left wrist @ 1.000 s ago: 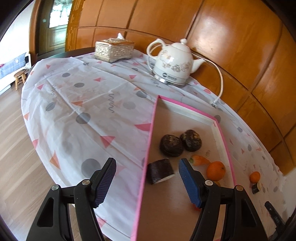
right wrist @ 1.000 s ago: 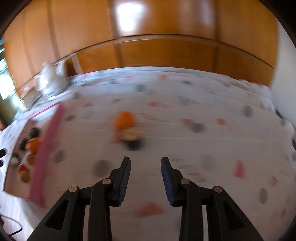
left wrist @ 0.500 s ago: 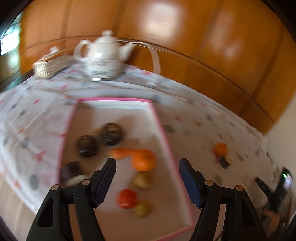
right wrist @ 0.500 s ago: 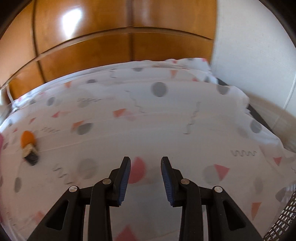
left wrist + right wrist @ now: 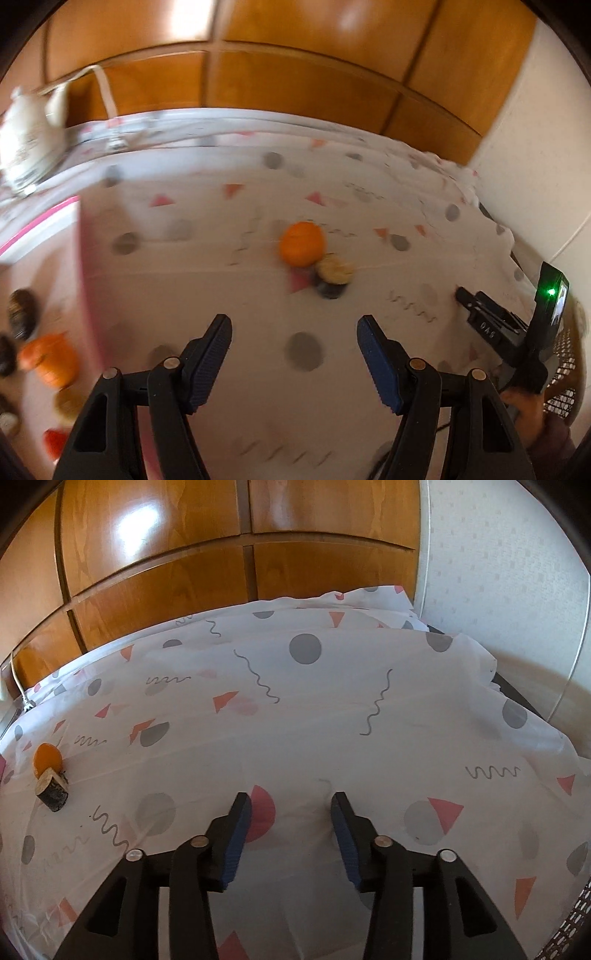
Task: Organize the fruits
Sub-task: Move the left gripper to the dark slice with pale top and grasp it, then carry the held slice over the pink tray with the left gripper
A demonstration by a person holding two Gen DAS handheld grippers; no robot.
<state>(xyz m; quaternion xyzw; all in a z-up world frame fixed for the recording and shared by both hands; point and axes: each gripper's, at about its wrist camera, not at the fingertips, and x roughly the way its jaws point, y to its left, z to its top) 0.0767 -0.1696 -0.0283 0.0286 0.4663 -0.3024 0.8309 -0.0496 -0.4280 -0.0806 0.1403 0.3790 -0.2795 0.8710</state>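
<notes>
Covering the whole table, a white tablecloth (image 5: 332,709) printed with grey dots, pink triangles and squiggles fills both views, with wooden wall panels (image 5: 155,554) behind it. At the left edge of the left wrist view a pink-rimmed tray (image 5: 83,280) holds an orange (image 5: 51,360), some dark round fruits and a red one, all blurred. A white teapot (image 5: 26,136) stands beyond the tray near the wall. The left gripper (image 5: 294,343) hangs over bare cloth with its jaws spread wide and nothing between them. The right gripper (image 5: 291,812) also hovers over bare cloth, its jaws having just been opening, parted and empty. Out on the cloth, well apart from the tray, lies a small orange fruit (image 5: 302,248) touching a dark-skinned cut piece (image 5: 332,278) with a pale face. In the right wrist view that pair sits far to the left, the orange fruit (image 5: 47,758) just behind the cut piece (image 5: 52,789)
</notes>
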